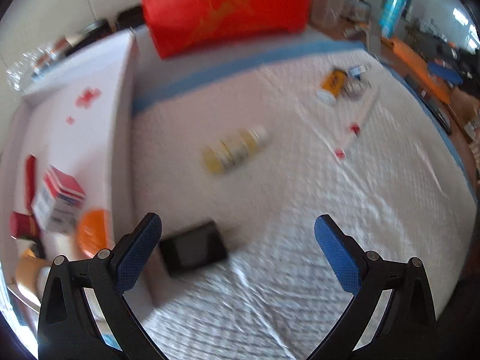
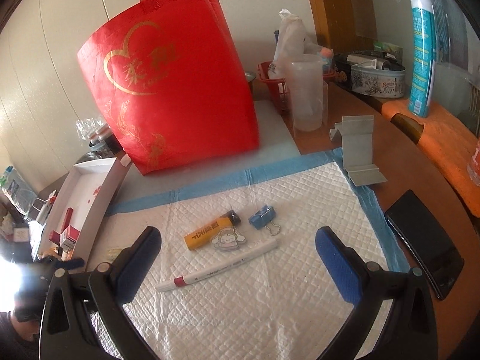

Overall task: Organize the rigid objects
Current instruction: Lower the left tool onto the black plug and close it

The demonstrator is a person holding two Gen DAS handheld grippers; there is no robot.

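Observation:
My left gripper (image 1: 237, 234) is open and empty above the white quilted pad (image 1: 285, 210). A small black box (image 1: 193, 249) lies just ahead of its left finger. A yellow bottle (image 1: 234, 150) lies on its side in the pad's middle. My right gripper (image 2: 238, 246) is open and empty over the pad (image 2: 240, 300). Ahead of it lie a white marker (image 2: 219, 267), a yellow lighter (image 2: 210, 234) with a cartoon charm, and a blue binder clip (image 2: 262, 217). The white box tray (image 2: 99, 189) at left holds small red and white boxes.
A red gift bag (image 2: 171, 90) stands behind the pad. A black phone (image 2: 426, 240) lies on the wooden table at right. A metal bracket (image 2: 360, 150), a clear plastic cup (image 2: 306, 93), a cookie tin (image 2: 369, 75) and a teal spray can (image 2: 420, 51) stand beyond.

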